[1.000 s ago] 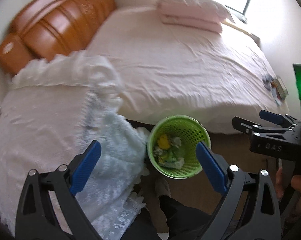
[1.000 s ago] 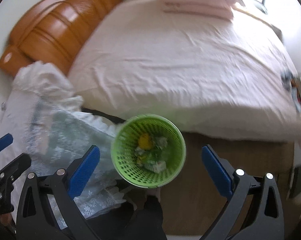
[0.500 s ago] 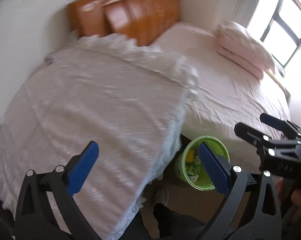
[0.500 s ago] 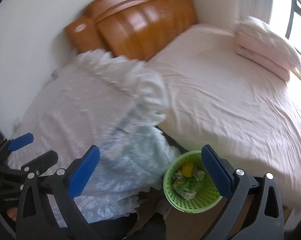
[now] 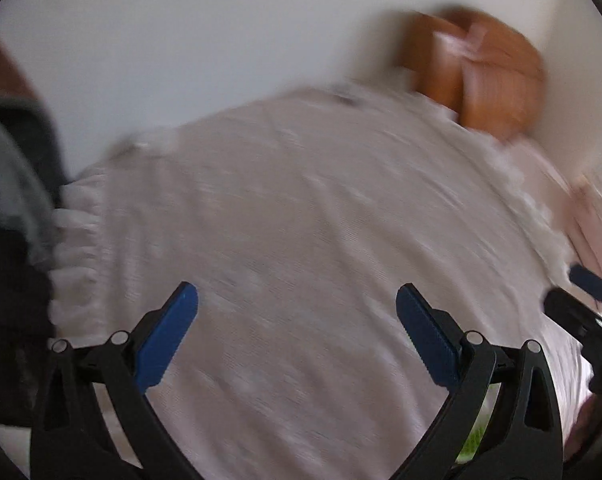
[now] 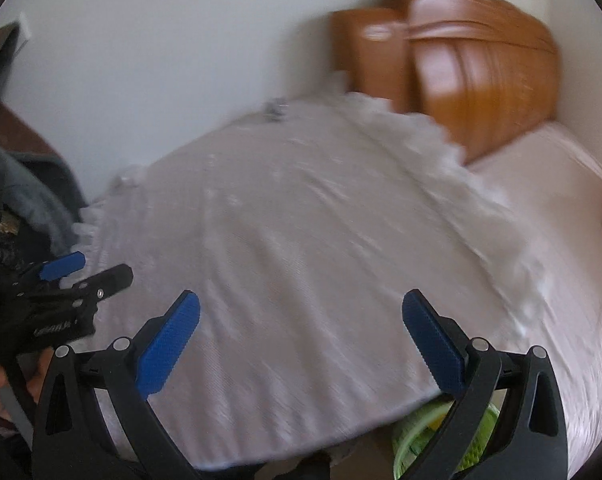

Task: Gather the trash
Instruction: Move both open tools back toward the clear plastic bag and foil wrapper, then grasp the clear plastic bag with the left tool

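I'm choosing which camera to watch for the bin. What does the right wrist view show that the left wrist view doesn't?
Only the right wrist view shows the green basket plainly, at the bottom edge under the white cover, and the left hand-held gripper, open. Only the left wrist view shows the right hand-held gripper at its right edge. Both share the white lace cover, the wooden headboard and the wall, all blurred.

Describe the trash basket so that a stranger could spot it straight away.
Start from the orange-brown wooden headboard and follow the white frilled cover down to its near edge. The green basket sits just below that edge, partly behind the right hand-held gripper. It alone is bright lime green.
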The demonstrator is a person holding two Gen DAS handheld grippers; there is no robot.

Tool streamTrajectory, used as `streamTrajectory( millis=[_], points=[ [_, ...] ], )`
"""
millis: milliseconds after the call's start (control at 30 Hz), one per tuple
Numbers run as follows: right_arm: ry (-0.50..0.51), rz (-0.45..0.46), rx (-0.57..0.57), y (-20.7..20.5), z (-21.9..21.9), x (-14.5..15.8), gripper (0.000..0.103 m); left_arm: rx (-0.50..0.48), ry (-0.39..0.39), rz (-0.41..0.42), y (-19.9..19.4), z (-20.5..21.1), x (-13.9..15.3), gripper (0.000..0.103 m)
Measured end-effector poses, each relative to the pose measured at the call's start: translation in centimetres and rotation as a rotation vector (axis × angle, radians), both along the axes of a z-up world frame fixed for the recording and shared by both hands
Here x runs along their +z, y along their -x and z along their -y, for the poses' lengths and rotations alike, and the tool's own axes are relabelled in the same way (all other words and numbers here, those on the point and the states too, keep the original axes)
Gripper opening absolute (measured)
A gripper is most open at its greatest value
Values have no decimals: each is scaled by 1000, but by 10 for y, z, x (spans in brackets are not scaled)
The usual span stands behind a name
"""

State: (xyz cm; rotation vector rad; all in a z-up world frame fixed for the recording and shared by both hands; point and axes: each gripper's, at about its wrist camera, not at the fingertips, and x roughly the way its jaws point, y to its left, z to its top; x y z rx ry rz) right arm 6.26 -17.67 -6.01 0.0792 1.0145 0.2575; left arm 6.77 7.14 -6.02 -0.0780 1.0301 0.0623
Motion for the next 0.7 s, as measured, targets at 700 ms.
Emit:
streamTrajectory(
  millis=[700],
  points=[
    [-27, -132, 160, -185, -150, -67, 101, 364, -11, -12, -218, -186, -119, 94]
  ],
)
